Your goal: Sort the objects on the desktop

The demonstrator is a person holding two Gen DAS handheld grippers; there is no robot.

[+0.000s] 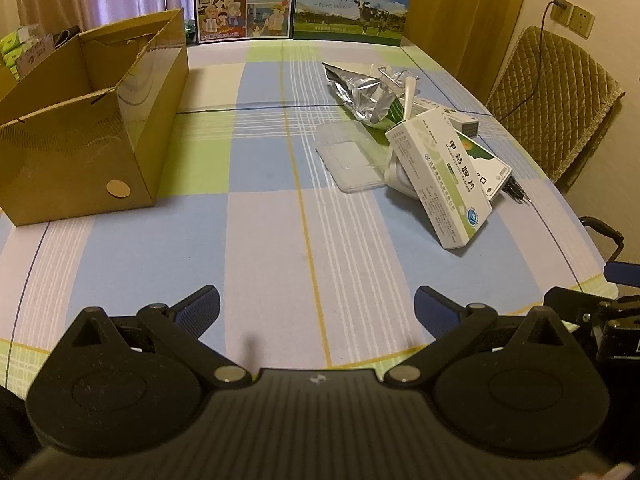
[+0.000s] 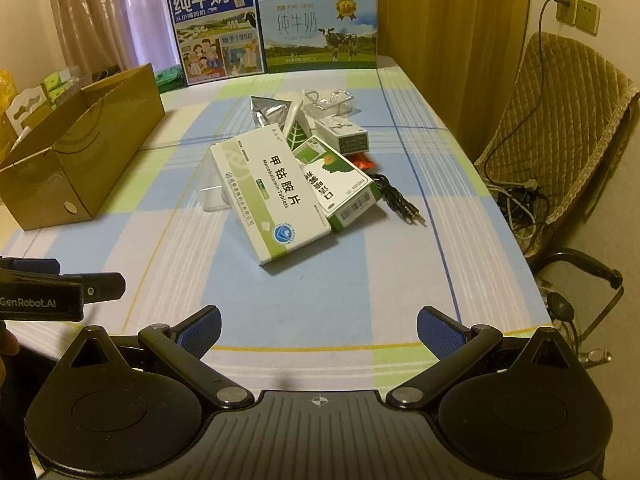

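A heap of small items lies on the checked tablecloth (image 1: 260,240). On top leans a white-and-green tablet box (image 1: 440,176) (image 2: 272,196), over a second green-and-white box (image 2: 340,184). Behind them are a silver foil pouch (image 1: 360,92) (image 2: 268,114), a clear plastic lid (image 1: 348,156), a small grey-ended box (image 2: 346,134) and a black audio cable (image 2: 396,196). An open cardboard box (image 1: 80,120) (image 2: 76,152) stands at the left. My left gripper (image 1: 318,308) is open near the front edge, nothing between its fingers. My right gripper (image 2: 319,330) is open too, short of the heap.
Two milk cartons (image 1: 296,0) (image 2: 276,32) stand at the table's far edge before curtains. A padded chair (image 2: 560,128) with tangled cables sits right of the table. The other gripper's body shows at the left edge of the right wrist view (image 2: 44,292).
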